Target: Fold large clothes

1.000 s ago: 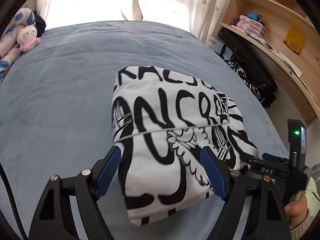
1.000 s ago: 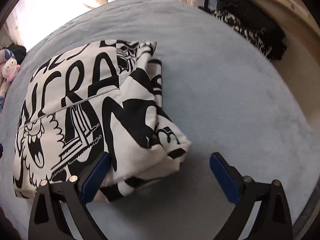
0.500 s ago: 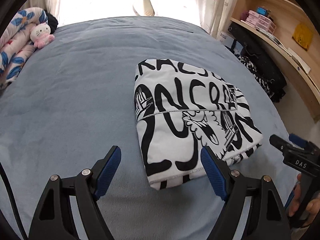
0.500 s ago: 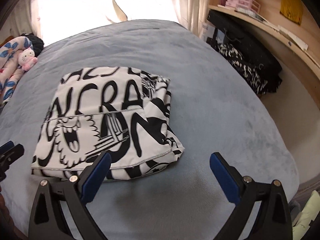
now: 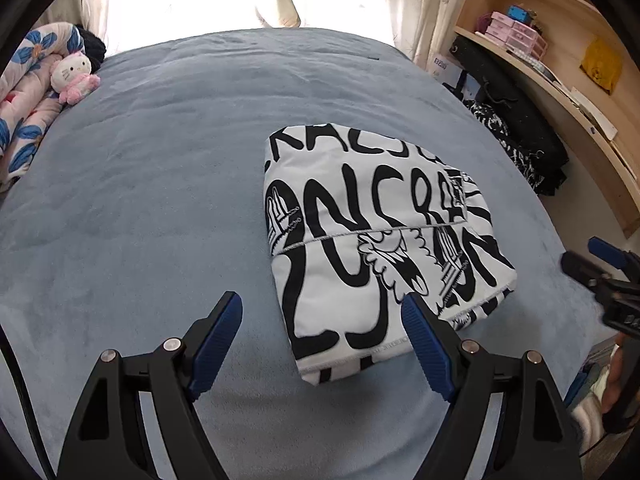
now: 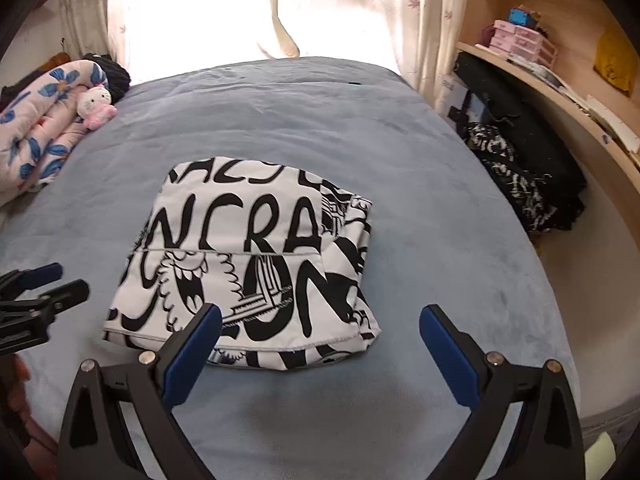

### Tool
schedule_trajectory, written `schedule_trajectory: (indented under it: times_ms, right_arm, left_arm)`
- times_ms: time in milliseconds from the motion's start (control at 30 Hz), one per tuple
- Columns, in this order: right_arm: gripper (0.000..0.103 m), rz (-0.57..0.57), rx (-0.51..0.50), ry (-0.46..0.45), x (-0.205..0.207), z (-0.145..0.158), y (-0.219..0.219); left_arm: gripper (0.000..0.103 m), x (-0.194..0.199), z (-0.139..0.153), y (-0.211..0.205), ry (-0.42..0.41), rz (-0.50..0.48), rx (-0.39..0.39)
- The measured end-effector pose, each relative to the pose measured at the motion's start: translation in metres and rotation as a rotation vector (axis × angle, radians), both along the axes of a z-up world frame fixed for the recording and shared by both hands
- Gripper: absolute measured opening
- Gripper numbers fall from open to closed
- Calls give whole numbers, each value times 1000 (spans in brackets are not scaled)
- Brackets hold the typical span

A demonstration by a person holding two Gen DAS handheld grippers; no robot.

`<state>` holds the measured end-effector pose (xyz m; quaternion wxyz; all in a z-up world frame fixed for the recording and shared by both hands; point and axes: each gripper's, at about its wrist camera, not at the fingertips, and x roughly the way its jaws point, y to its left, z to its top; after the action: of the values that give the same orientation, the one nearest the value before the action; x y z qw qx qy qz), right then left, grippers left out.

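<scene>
Now folded black-and-white garment lies flat on blue bedspread, at one o'clock from left gripper. Left and right gripper both released, jaws wide, nothing held.

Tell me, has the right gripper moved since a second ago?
Yes. The right gripper has pulled up and back from the garment on the bed; more bed shows now.

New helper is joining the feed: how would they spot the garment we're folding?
Start at the wide grey-blue bed. Near its front edge lies a folded white garment. Bold black lettering and cartoon drawings cover it, unlike the blue-flowered pink quilt rolled up at the far left.
</scene>
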<state>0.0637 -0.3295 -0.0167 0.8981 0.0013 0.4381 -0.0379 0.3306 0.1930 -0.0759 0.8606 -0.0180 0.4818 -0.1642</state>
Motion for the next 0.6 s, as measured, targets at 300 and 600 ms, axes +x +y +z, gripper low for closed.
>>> schedule_trajectory:
  times_ms: [300,600]
  right_arm:
    - [100,42,105,122,42,-21,-24]
    - [100,15,335,189,75,-57,-74]
  left_arm:
    - [81,40,-28,-9,131,-28,-37]
    - [81,73,-75,-12,305,-50,-168]
